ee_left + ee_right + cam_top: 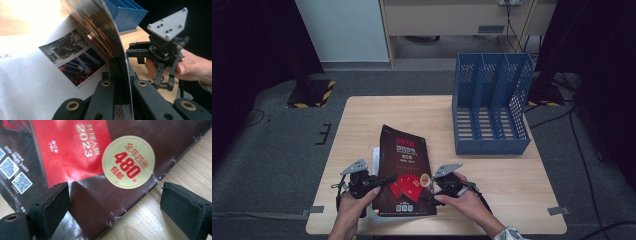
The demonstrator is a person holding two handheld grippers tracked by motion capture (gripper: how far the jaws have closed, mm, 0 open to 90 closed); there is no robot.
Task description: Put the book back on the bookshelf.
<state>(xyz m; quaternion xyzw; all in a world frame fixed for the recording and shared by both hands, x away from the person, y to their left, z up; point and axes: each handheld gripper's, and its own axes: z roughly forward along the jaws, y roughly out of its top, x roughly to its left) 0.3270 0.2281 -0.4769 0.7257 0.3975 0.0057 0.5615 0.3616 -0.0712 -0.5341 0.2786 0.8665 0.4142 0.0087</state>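
We read "2023" in pale print on the magazine's (82, 170) red panel, and "480" in red on its round gold sticker (128, 161).

A light wooden desk (512, 190) stands in the middle of a grey carpeted floor (272, 165). Beyond the desk's far edge a pale cabinet (447, 20) with an open gap under it runs along the back, and to the left of that, still behind the desk, a light blue-white panel (344, 30) stands upright. Dark curtains (247, 60) close the room to the left and right of the desk. Off the desk's far left corner sits a stand base with yellow-black hazard stripes (311, 94). Black cables (582, 150) trail over the floor to the desk's right. Grey tape (558, 210) marks its near corners
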